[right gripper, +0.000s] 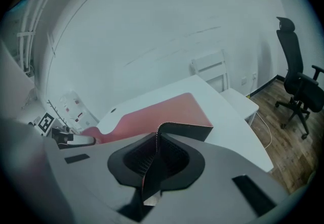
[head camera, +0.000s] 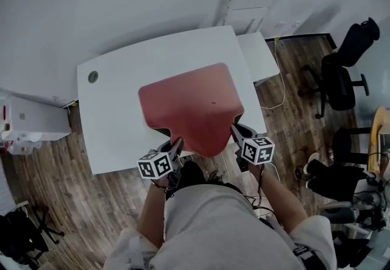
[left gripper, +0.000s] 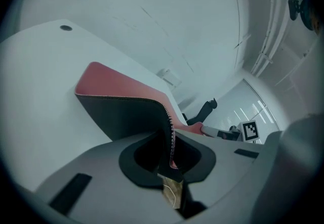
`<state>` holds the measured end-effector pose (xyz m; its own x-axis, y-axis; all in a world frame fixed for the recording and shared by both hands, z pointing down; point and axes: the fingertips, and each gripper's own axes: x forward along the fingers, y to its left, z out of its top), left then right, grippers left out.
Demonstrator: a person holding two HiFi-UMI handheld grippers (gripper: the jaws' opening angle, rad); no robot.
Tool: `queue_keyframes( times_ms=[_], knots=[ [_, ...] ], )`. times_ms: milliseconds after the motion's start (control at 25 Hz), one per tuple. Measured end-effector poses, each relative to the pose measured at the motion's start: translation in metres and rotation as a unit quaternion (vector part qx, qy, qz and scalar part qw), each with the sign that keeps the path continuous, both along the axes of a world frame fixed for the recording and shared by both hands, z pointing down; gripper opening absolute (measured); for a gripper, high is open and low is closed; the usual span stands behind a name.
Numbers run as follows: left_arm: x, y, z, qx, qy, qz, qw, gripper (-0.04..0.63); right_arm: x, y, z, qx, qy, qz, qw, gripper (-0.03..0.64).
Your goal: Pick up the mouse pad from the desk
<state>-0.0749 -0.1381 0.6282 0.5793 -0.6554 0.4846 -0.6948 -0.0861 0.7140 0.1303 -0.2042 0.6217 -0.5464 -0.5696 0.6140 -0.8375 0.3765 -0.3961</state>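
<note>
A large red mouse pad with a black underside hangs lifted over the near part of the white desk. My left gripper is shut on its near left corner, and my right gripper is shut on its near right corner. In the left gripper view the pad curls up from the desk and its stitched edge runs down between the jaws of the left gripper. In the right gripper view the pad folds at the corner pinched by the right gripper. The pad's far edge still lies close to the desk.
A grommet hole sits at the desk's far left. A small white side table adjoins the desk on the right, with a cable on the wooden floor. Black office chairs stand at the right; a white box stands left.
</note>
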Motion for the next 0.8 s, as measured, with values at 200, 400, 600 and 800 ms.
queue_keyframes(
  times_ms=[200, 400, 600, 800],
  knots=[
    [0.014, -0.023, -0.014, 0.009, -0.019, 0.048, 0.9986, 0.034, -0.024, -0.015, -0.014, 0.008, -0.004, -0.007, 1.0, 0.054],
    [0.014, -0.053, -0.028, 0.023, -0.034, 0.068, 0.9969, 0.034, -0.043, -0.037, -0.026, 0.023, -0.011, 0.002, 1.0, 0.054],
    [0.007, -0.076, -0.042, 0.051, -0.08, 0.062, 0.9935, 0.037, -0.058, -0.055, -0.045, 0.047, -0.005, -0.013, 0.999, 0.054],
    [0.001, -0.099, -0.054, 0.08, -0.128, 0.046, 0.9875, 0.037, -0.076, -0.078, -0.059, 0.074, -0.005, -0.039, 0.997, 0.054]
  ],
)
